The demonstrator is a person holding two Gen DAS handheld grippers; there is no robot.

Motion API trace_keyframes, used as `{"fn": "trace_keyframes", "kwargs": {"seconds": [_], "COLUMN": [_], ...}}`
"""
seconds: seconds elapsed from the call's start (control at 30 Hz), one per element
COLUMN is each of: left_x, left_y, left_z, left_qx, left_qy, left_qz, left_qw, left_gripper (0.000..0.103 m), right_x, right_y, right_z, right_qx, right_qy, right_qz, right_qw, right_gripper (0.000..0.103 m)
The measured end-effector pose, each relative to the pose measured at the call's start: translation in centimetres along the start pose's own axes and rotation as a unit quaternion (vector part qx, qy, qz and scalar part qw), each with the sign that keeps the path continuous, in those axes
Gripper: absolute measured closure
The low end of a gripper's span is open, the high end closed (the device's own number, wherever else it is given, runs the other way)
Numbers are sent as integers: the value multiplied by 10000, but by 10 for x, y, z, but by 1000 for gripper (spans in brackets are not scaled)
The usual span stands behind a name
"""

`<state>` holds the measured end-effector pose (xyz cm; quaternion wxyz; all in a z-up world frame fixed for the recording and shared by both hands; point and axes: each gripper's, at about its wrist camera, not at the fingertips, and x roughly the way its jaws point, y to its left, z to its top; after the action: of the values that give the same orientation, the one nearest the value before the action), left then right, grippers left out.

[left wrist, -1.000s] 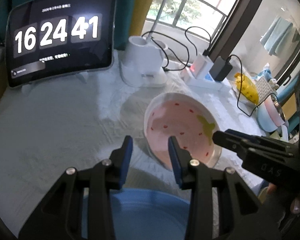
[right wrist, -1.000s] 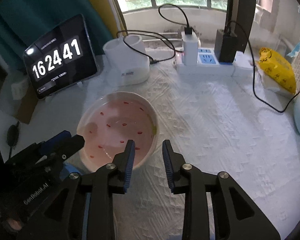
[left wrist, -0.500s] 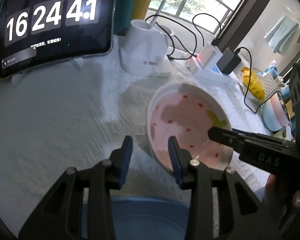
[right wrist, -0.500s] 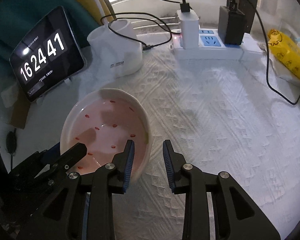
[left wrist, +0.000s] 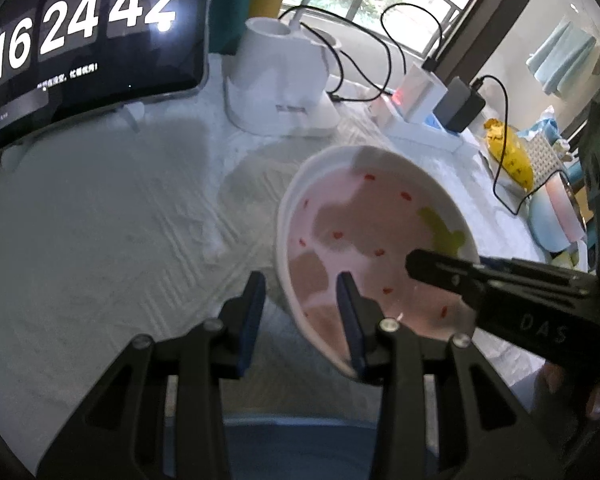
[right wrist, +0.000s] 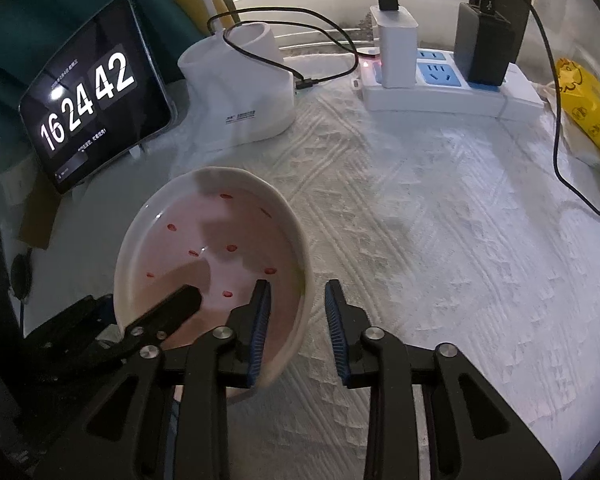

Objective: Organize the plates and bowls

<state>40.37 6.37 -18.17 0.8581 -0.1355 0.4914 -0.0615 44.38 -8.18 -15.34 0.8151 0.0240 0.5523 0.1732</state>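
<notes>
Both grippers are straddling the bowl's rim with jaws wide and nothing pinched yet. The left gripper (left wrist: 300, 292) is putting one finger inside the bowl (left wrist: 364, 240) and one outside its left wall; the right gripper (right wrist: 296, 304) is doing the same on the bowl's (right wrist: 204, 248) right wall. The bowl is sitting on the white cloth (right wrist: 440, 240), near the clock tablet (right wrist: 92, 96). To lift cleanly, both should probably be closing evenly on the rim, keeping the bowl level.
</notes>
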Motion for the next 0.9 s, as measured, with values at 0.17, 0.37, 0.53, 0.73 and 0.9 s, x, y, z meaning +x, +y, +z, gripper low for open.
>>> {"fn": "trace_keyframes", "kwargs": {"seconds": [0.17,0.37,0.53,0.73,0.9], "left_x": [1,0,-7,-16,-29], "left_y": [-4,-4,-10,-19,-21], "left_z": [-1,-3,-4,-6,-6], "left_qx": [89,77,177,298,307], "left_qy": [-60,-116,-271,-374,-555], "left_qz": [-70,-72,-2,21,20], "left_qw": [9999,9999,9995,9989,9980], "left_gripper": [69,75,75,75,75], "right_x": [1,-2,-9,-19,-28], "right_y": [-1,1,1,1,3], "right_z": [0,-1,-3,-7,-9], "right_qx": [0,-13,-42,-40,-37], "right_qy": [-32,-99,-263,-513,-666], "right_qz": [124,158,116,-6,30], "right_qw": [9999,9998,9996,9987,9978], "right_gripper": [88,88,93,93,93]}}
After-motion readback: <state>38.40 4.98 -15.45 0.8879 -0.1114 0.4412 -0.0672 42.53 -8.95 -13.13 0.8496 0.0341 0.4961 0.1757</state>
